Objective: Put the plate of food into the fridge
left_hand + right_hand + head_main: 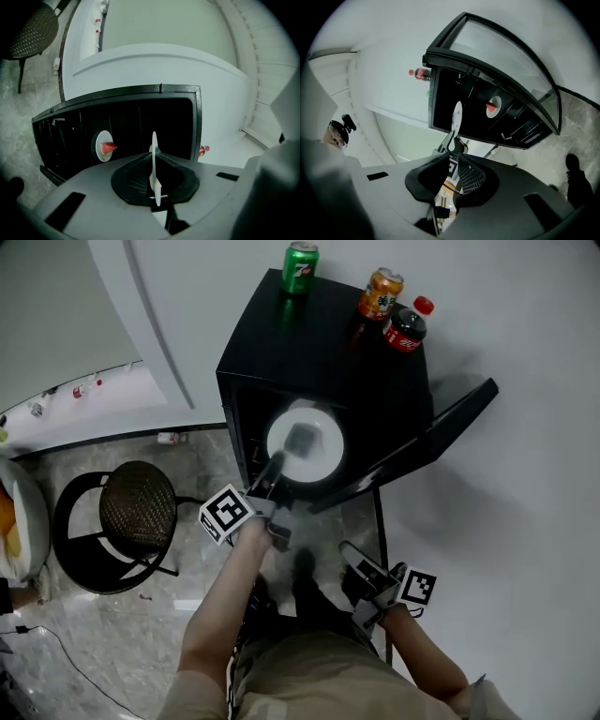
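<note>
**Plate at the mouth of the open fridge**

The black fridge (319, 343) stands far from you with its door (441, 432) swung out to the right, so the way in is free. The white plate (323, 454), with food (300, 437) on it, hangs level right at the opening, likely so nothing slides off. Your left gripper (275, 470) has its fingers clamped on the plate's near rim. Your right gripper (352, 559) sits low at the near right, fingers slightly apart and empty, out of the door's way.
</note>
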`<move>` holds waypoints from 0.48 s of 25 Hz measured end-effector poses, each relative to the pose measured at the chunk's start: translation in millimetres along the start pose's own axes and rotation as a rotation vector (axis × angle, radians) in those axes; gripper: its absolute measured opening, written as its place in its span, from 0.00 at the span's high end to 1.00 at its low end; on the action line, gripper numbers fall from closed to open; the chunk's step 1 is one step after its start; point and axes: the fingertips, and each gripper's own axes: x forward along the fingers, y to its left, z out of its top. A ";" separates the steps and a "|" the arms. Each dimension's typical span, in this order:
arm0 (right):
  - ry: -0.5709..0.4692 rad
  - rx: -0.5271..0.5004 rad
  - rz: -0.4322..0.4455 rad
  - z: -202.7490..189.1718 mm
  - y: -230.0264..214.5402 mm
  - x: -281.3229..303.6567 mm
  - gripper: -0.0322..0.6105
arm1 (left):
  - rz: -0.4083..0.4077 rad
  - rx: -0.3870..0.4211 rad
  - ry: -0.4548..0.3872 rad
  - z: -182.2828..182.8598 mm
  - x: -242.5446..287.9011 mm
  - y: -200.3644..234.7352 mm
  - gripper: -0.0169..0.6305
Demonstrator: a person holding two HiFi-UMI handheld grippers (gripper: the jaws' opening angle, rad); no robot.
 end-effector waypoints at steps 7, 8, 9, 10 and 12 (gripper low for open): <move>-0.021 0.018 -0.026 10.2 -12.6 -15.1 0.86 | -0.001 -0.012 -0.053 6.5 29.8 5.0 0.95; -0.022 0.016 -0.022 11.1 -12.3 -15.5 0.86 | -0.003 -0.012 -0.059 7.4 33.4 5.9 0.95; -0.019 0.009 -0.017 11.2 -11.1 -15.2 0.86 | -0.003 -0.009 -0.066 8.3 37.0 7.2 0.95; -0.011 -0.004 -0.011 10.2 -9.1 -14.1 0.86 | -0.001 -0.004 -0.072 9.2 40.5 8.5 0.95; 0.015 -0.038 -0.003 6.4 -4.9 -10.8 0.86 | 0.001 0.006 -0.084 11.3 47.0 10.8 0.95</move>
